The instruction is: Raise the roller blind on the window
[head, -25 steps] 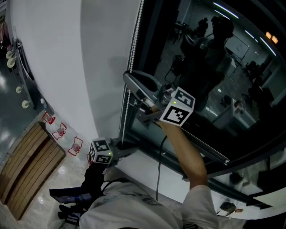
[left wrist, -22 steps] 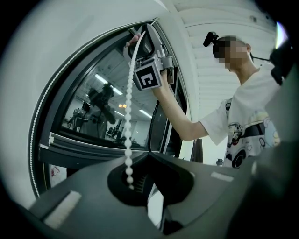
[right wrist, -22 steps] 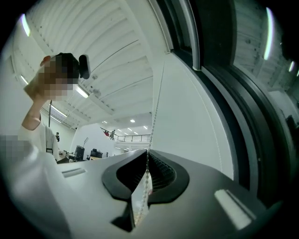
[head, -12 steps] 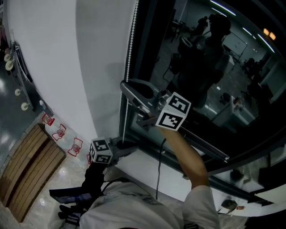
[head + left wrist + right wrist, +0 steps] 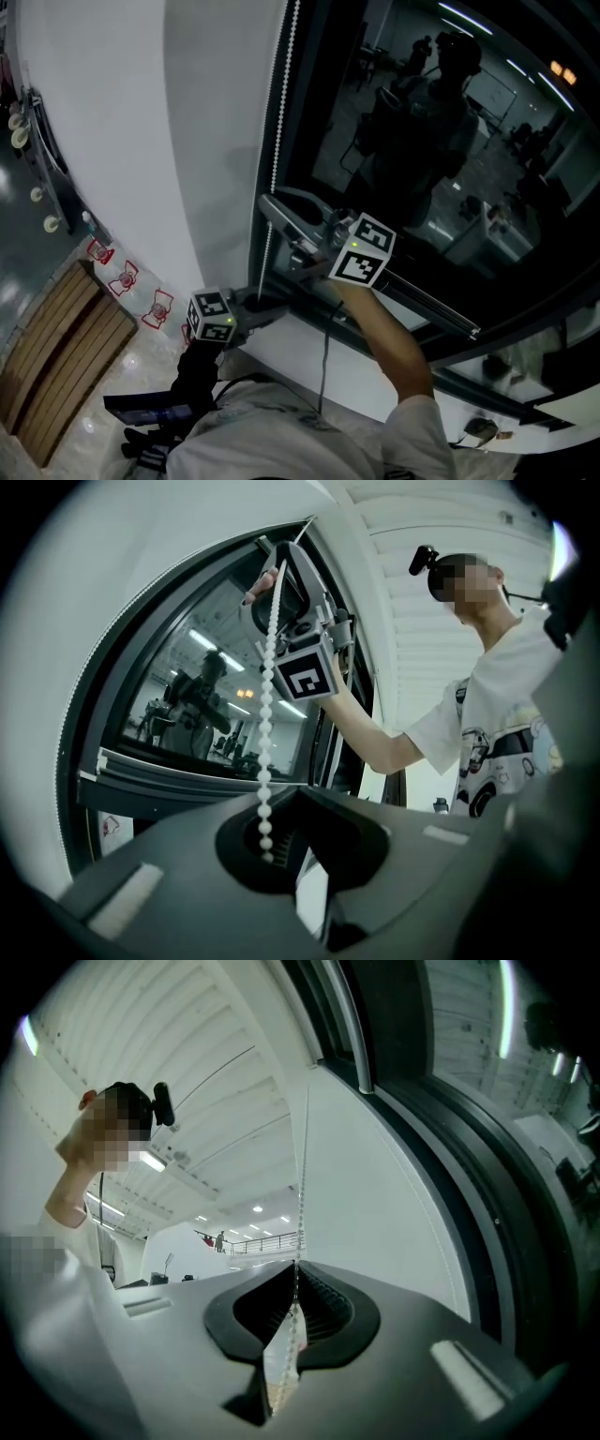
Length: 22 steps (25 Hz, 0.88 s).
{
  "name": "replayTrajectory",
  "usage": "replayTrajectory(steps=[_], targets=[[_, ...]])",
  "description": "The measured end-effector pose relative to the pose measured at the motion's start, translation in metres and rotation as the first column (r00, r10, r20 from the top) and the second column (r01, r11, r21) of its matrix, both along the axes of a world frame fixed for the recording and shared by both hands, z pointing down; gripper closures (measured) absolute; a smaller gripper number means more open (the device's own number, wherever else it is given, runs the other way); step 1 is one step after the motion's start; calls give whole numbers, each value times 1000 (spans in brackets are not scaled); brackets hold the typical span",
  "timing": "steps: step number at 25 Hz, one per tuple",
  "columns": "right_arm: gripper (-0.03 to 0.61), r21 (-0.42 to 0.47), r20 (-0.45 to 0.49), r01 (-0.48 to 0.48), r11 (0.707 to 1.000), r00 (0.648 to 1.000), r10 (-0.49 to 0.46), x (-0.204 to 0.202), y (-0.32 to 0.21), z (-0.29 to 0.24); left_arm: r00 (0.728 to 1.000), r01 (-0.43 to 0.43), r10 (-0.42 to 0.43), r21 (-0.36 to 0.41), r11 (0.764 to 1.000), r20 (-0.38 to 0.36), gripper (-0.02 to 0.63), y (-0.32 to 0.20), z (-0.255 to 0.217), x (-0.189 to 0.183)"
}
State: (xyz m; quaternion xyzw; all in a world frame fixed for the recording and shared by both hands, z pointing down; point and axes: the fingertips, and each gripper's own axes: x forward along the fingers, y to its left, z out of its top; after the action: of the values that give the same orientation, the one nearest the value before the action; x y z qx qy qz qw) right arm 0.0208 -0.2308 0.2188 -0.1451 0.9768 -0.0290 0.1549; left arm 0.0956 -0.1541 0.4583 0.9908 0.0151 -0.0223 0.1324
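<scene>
Roller blind's bead chain hangs down the left edge of the dark window. My right gripper is pinched tight on the chain higher up. My left gripper, lower down, seems closed on its bottom beads.

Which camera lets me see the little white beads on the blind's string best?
The left gripper view: the bead chain shows each bead there. The head view shows it as a thin dotted line beside the window. The right gripper view shows only a fine thread.
</scene>
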Motion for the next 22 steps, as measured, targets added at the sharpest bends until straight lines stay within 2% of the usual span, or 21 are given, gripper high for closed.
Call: replayTrajectory(steps=[5,9,11,13,16,17,20,22], targets=[[563,3,14,7,1000,1000,-7,1,8,-9,999,51,-51,-17,999,-8,615,-3,1,-8],[561,2,30,-55,998,998,55,8,9,-13,987,155,-155,-15,988,-32,614,-12,0,-25],[561,-2,44,-102,995,994,102,14,4,-15,977,210,-211,-5,978,-31,487,-17,2,-37],[560,11,25,-159,987,987,158,15,1,-12,966,259,-258,1,966,-25,462,-19,6,-52],[539,32,-43,-240,970,969,242,1,5,9,946,323,-323,-6,946,-21,449,-18,15,-87],[506,24,-53,-272,962,961,273,-2,8,18,941,339,-339,-6,941,-10,451,-15,19,-99],[460,-18,-45,-390,921,920,389,14,17,43,925,379,-379,5,925,34,453,-9,29,-116],[460,-51,-39,-458,887,889,457,34,25,61,916,398,-398,11,918,52,471,-8,33,-117]])
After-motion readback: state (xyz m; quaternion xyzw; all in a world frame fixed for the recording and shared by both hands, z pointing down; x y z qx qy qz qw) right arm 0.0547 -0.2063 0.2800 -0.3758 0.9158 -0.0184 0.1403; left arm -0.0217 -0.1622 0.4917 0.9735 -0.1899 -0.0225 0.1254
